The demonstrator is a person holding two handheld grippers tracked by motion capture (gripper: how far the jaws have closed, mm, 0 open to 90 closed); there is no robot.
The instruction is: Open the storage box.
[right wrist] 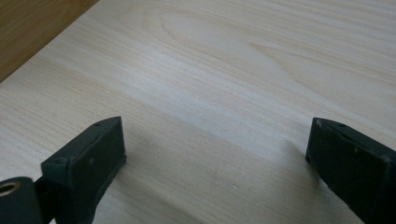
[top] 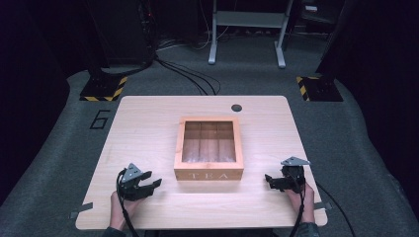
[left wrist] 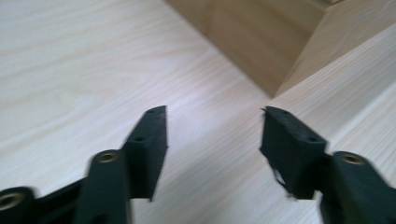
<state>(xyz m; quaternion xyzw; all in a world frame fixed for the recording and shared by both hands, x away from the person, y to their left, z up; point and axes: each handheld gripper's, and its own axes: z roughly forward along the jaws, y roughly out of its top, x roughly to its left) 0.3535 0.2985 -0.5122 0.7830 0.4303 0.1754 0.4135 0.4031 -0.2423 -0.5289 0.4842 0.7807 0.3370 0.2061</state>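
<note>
A wooden box (top: 208, 174) marked TEA stands open-topped in the middle of the light wooden table (top: 143, 128), its compartments showing bare wood. My left gripper (top: 154, 178) rests near the table's front left and points at the box's front left corner (left wrist: 252, 42). Its jaws stand apart over bare tabletop (left wrist: 213, 112) with nothing between them. At the front right, my right gripper (top: 268, 181) points left toward the box, open and holding nothing (right wrist: 217, 123). A strip of the box's side (right wrist: 32, 28) shows at the upper left of the right gripper view.
A small black round grommet (top: 236, 107) sits in the table behind the box. Beyond the table lie grey carpet, black cables (top: 188, 74), a grey metal stand (top: 247, 29) and two hazard-striped bases (top: 104, 88). A person's hands come in at the bottom edge.
</note>
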